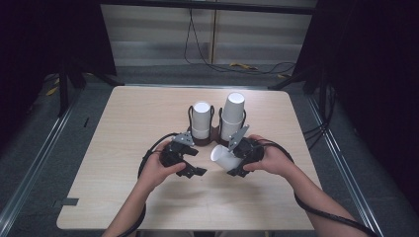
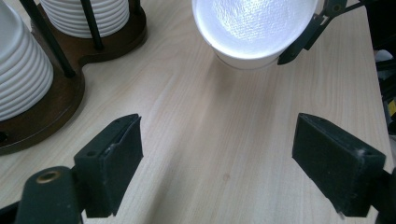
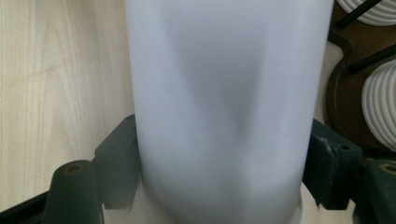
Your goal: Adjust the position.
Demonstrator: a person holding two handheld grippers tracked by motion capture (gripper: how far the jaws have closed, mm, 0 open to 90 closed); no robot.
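The right gripper (image 1: 236, 163) holds a white paper cup (image 1: 223, 157) near the middle of the table (image 1: 148, 108), just in front of the cup holder (image 1: 213, 134). Its two jaws are closed against the cup's sides, one on each flank, and in the right gripper view the cup wall (image 3: 224, 107) looks slightly dented between them. The cup is tipped over on its side, its open mouth turned to the left and toward the other hand, its body running back between the jaws to the right hand (image 1: 269, 159).

The left gripper (image 1: 190, 165) sits just to the left of the cup, apart from it, with its jaws spread wide and nothing between them. In the left gripper view the two black pads (image 2: 116, 154) stand far apart over bare wood, and the cup's mouth (image 2: 254, 25) faces the camera beyond them, a little to the right of the gap. One jaw of the right gripper shows along the cup's right edge there.

Behind both grippers, farther from the person, the dark wooden cup holder carries two stacks of white cups: a shorter left stack (image 1: 201, 118) and a taller right stack (image 1: 233, 114), each ringed by thin black rods. The held cup lies nearest the right stack's base.
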